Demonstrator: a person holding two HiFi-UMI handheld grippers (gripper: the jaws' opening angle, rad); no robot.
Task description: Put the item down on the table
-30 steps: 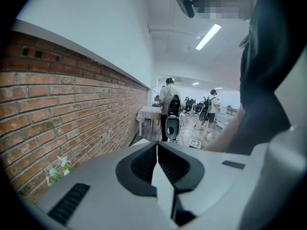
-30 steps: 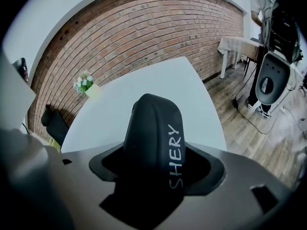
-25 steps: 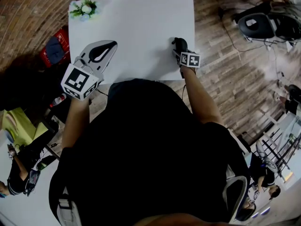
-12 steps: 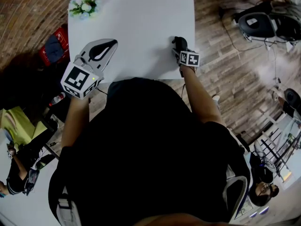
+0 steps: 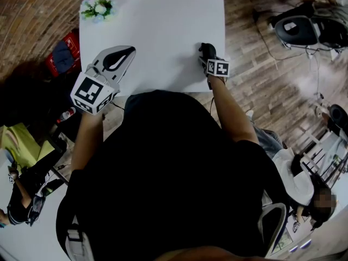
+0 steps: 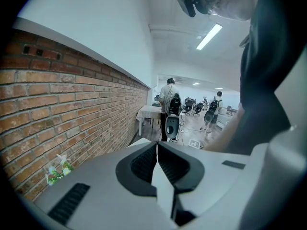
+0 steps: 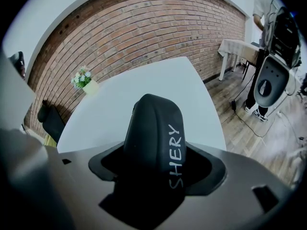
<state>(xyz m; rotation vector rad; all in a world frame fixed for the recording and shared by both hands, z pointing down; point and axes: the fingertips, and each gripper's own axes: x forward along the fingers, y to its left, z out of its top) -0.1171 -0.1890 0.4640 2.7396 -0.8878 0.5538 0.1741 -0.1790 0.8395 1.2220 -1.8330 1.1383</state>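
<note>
**1. Table** (image 5: pixel 163 26): white top, mostly bare, beside a brick wall. It is the destination for the item. I see open surface ahead of both tools, so room to set down is not a concern.

**2. Left gripper** (image 6: pixel 157 150): jaws pressed together along one seam, with nothing between them. I hold it over the near left edge of the table, tilted up towards the room. I judge it is parked there to keep out of the way, since this job needs one tool only.

**3. Right gripper** (image 5: pixel 209 56): over the near right part of the table, jaws closed on entry 4. It points across the tabletop, which I take as the approach for a set-down.

**4. Black item** (image 7: pixel 153 128): a rounded, dark, padded-looking piece with "SHERY" in pale lettering down one side. It stands up out of the right gripper's jaws, gripped at its lower end, with its top free. Neither view tells me whether its underside touches the table yet, so I count it as not released. To finish, I judge the jaws should part only once it rests flat, because its rounded form may roll or tip.

**5. Flower pot** (image 5: pixel 98 8): small, at the far left corner of the table, well apart from both tools and no obstacle.
</note>
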